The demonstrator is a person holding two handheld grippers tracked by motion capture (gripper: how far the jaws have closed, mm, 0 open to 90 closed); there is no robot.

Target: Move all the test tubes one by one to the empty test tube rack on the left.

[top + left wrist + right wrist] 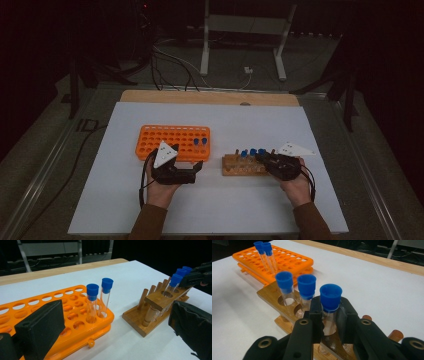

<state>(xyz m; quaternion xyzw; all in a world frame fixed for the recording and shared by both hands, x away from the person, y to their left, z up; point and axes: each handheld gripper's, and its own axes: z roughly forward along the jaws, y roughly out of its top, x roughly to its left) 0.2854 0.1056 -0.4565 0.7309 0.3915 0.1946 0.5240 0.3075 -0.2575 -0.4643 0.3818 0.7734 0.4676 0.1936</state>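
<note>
My right gripper (329, 313) is shut on a blue-capped test tube (330, 296), which stands in the wooden rack (269, 293). Two more capped tubes (306, 286) stand in the holes beside it. In the high view this gripper (262, 157) sits at the right end of the wooden rack (240, 167). My left gripper (117, 337) is open with nothing between its pads, at the front right corner of the orange rack (75, 322). Two capped tubes (92, 301) stand upright in that corner. The high view has the left gripper (188, 157) at the front edge of the orange rack (172, 141).
Both racks rest on a white board (215, 200) over a wooden table (210, 96). Wooden pegs (143, 296) stick up along the wooden rack's side. Cables (170, 65) and a metal stand (240, 40) lie on the floor beyond the table.
</note>
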